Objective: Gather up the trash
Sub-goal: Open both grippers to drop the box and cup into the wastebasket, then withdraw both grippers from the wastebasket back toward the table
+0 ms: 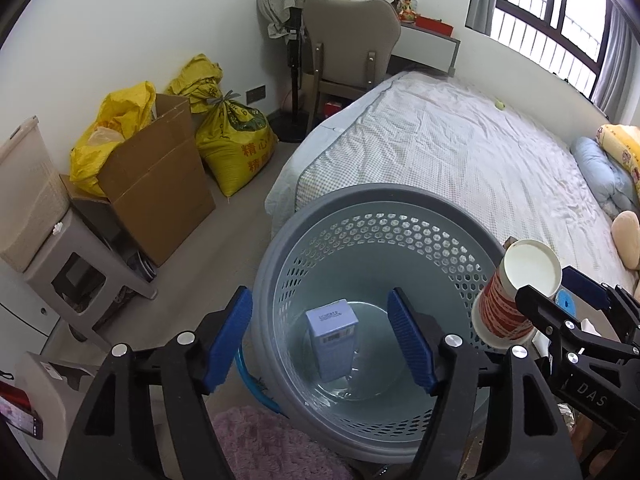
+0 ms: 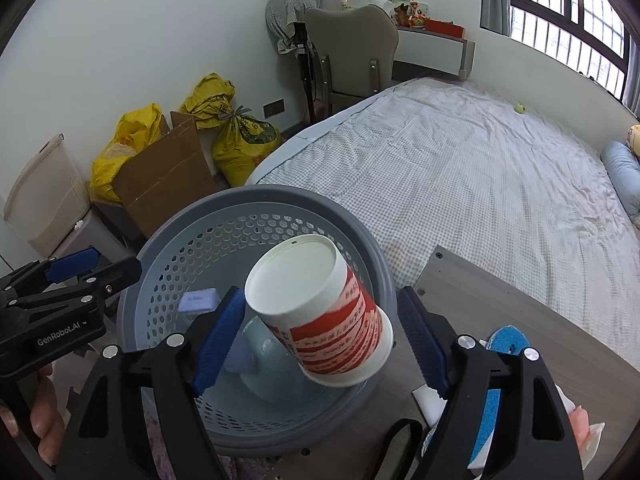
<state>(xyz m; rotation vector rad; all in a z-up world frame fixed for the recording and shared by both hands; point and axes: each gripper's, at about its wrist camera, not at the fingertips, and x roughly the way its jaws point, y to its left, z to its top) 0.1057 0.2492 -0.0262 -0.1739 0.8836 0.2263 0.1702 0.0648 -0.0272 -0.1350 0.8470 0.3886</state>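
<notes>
Partly hidden box (image 2: 199, 300) behind cup (image 2: 320, 312)

The laundry basket (image 1: 400, 216) is showing smooth, faintly glossy grey plastic, its wall pierced with small holes. The box (image 1: 334, 344) lying inside is looking like glossy printed card. The paper cup (image 2: 320, 308) is showing a matt white base and a red printed wall. Each hand-held gripper, left (image 1: 320, 340) and right (image 2: 320, 332), is wearing ribbed blue pads on matt black plastic with shiny metal bolts. The bedsheet (image 1: 460, 152) is lying as creased checked cloth. The cardboard box (image 1: 160, 176) is looking dull and brown. The tabletop (image 2: 500, 304) is showing matt wood grain.
</notes>
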